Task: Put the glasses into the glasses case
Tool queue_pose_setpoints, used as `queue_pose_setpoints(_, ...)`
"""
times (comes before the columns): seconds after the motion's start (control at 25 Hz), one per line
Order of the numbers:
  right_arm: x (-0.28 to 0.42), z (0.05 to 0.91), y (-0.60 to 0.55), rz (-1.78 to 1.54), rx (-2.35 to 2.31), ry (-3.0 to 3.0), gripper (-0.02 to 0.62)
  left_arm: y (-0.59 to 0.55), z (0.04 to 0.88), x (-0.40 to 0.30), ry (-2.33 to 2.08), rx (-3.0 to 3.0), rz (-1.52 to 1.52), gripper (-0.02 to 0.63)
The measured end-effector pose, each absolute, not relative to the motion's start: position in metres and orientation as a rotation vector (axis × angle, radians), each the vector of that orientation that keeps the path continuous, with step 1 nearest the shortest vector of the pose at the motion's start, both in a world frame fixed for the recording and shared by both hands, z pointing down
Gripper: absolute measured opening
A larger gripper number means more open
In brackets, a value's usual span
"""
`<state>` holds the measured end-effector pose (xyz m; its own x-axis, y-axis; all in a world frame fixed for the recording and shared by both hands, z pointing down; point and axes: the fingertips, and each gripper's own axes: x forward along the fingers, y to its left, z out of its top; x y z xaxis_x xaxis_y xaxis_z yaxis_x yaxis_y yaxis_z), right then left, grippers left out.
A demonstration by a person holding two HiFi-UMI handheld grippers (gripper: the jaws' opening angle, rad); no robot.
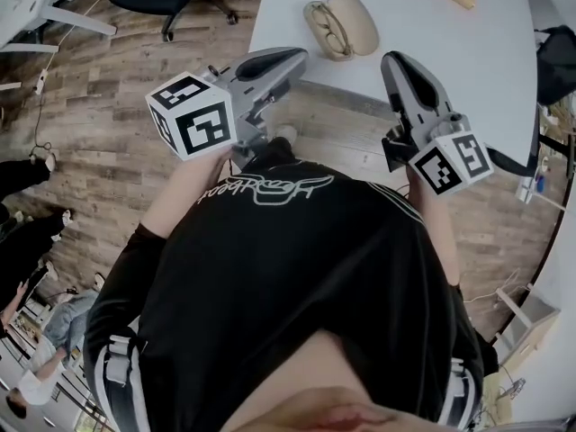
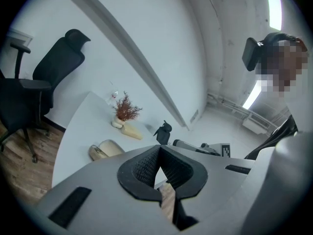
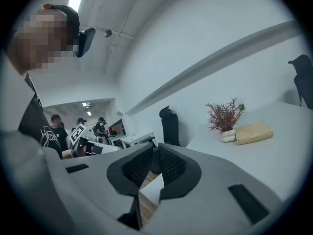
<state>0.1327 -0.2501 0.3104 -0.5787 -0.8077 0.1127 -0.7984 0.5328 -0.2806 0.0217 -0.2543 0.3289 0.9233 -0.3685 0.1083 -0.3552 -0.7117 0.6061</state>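
While the person holds both before the chest, the left tongs (image 1: 290,58) and right tongs (image 1: 397,63) are each pressed together on nothing, short of the bench (image 1: 468,52) edge. Beyond them the tan case (image 1: 353,21) lies open, the glasses (image 1: 322,29) seemingly in its left half. Farther back stands a plant (image 2: 126,109).

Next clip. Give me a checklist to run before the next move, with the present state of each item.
1. Left tool empty: ok, jaws together on nothing.
2. Right tool empty: ok, jaws together on nothing.
3. Jaws open for a grasp: not ok.
4. Glasses case open: ok.
5. Glasses inside the case: cannot tell; they seem to lie in its open half.
6. Tools clear of the case: ok.
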Motion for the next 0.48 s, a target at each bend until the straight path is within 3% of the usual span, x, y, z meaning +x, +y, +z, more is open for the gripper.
queue_pose_setpoints(0.48, 0.153, 0.262, -0.097, -0.393, -1.081, 2.764, 0.014, -0.115, 0.282, 0.065, -0.547, 2.551, -0.082, 0.006)
